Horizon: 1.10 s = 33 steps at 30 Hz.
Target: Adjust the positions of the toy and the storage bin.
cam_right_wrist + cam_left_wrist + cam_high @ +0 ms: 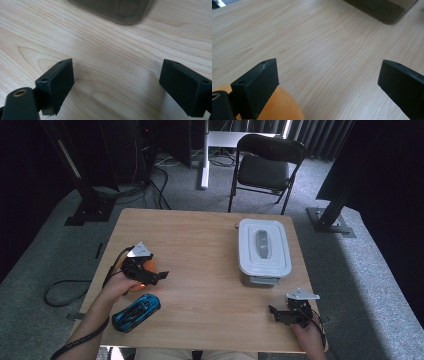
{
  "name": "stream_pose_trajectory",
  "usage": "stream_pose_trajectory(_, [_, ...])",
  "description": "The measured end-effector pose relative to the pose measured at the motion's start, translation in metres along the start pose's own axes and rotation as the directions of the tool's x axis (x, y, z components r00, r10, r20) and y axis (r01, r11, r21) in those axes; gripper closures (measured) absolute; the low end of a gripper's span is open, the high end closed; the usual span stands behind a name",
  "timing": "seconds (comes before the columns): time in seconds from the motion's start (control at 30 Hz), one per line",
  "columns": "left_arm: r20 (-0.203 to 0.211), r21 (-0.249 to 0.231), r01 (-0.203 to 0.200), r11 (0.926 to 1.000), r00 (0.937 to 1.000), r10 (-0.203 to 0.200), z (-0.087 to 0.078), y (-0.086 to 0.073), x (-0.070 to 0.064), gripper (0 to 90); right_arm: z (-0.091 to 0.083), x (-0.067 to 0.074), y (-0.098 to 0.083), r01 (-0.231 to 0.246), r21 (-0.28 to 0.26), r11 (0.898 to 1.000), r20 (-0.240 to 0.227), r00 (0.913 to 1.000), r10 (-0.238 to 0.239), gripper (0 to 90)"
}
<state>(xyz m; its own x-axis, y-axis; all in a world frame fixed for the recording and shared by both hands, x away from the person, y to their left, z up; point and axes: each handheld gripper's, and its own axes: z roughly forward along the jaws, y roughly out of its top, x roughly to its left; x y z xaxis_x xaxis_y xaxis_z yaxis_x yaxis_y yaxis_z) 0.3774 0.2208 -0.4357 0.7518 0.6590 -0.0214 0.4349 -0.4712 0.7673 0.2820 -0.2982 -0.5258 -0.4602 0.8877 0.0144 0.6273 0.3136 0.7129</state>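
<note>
Status: nothing picked up yet, I'd call this the very start.

Left gripper (159, 276) sits over the left side of the desk (200, 250), fingers (259, 85) spread wide apart with only bare wood between them. An orange thing (142, 282) lies right under it; in the left gripper view it bulges at the bottom left corner (279, 107), below the left finger, not between the two. Can't tell what it is, looks rounded.

Blue toy car (136, 312) lies near the front left edge of the desk, just beside my left hand (117, 287), untouched.

Right gripper (280, 314) rests low near the front right edge, fingers (56, 82) also wide apart, nothing between them. White-lidded box (263, 251) sits just beyond it on the right half of the desk, lid shut; its dark wall shows at the top of the right gripper view (112, 10).

My read: the orange thing and the car likely go into the box. Left to do: open the lid, grasp each item, carry over, drop in. All of it pending.
</note>
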Motion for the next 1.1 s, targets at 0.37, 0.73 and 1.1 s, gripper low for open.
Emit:
stream_pose_trajectory(0.37, [0.033, -0.006, 0.026, 0.9996, 0.9991, -0.026, 0.040, 0.014, -0.018, 3.8, -0.012, -0.029, 0.004, -0.060, -0.051, 0.997, 0.054, 0.9966, 0.063, 12.4])
stream_pose_trajectory(0.73, [0.061, -0.005, 0.011, 0.9999, 0.9981, -0.011, 0.079, 0.032, -0.039, 3.8, -0.009, -0.053, 0.017, -0.104, -0.081, 0.991, 0.120, 0.9863, 0.114, 12.4])
stream_pose_trajectory(1.1, [0.074, 0.026, -0.008, 0.9996, 0.9973, 0.006, 0.124, 0.053, -0.056, 3.8, 0.005, -0.075, 0.030, -0.150, -0.089, 0.985, 0.164, 0.9729, 0.163, 12.4])
